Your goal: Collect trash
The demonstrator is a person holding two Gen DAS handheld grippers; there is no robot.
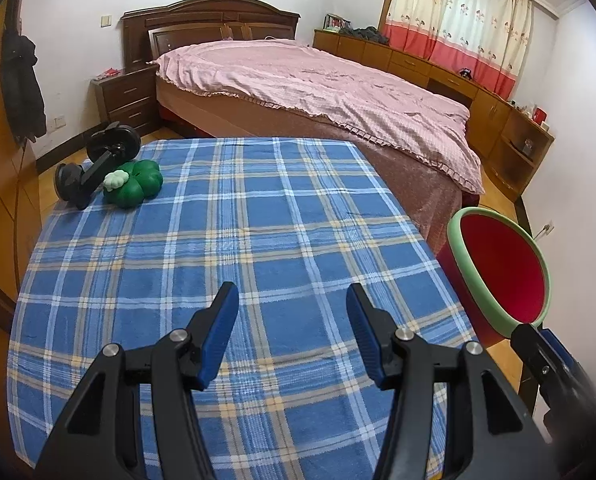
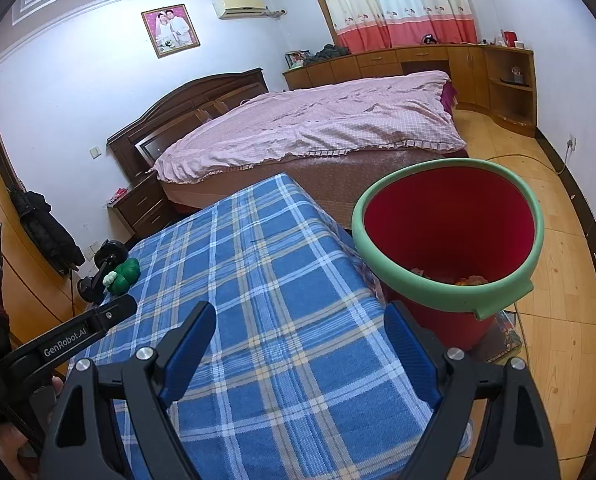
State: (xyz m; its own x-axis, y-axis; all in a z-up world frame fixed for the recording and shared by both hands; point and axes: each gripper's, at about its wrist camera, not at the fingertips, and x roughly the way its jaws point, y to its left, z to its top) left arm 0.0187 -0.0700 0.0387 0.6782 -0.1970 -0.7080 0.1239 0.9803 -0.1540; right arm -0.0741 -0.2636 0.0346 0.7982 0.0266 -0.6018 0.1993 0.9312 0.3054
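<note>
The trash that can be seen is already inside the red bin (image 2: 450, 240), which stands on the floor just beside the right edge of the surface (image 1: 234, 240). At the bottom of the bin, some crumpled pieces in pale and orange tones are seen in the right wrist view; what they are cannot be told. They are judged to be light and soft, so they would give way under a squeeze and would need only a mild grip.

On the surface itself, which is covered by a blue checked cloth, no loose trash is found near the bin. Far from the bin, at the opposite far corner, a green toy (image 1: 135, 184) with a small white part is lying, touching a black stand (image 1: 98, 160). The toy is probably not trash. It looks like smooth, rounded plastic, so it may slip; if it must be taken, it should be held across its widest lobes.

The left tongs (image 1: 292, 334) are released, about half apart, with nothing between them. The right tongs (image 2: 300, 354) are spread wide near the bin and are also empty.

The bin has a thick green rim (image 2: 378, 264), where it could be taken if it must be moved.
</note>
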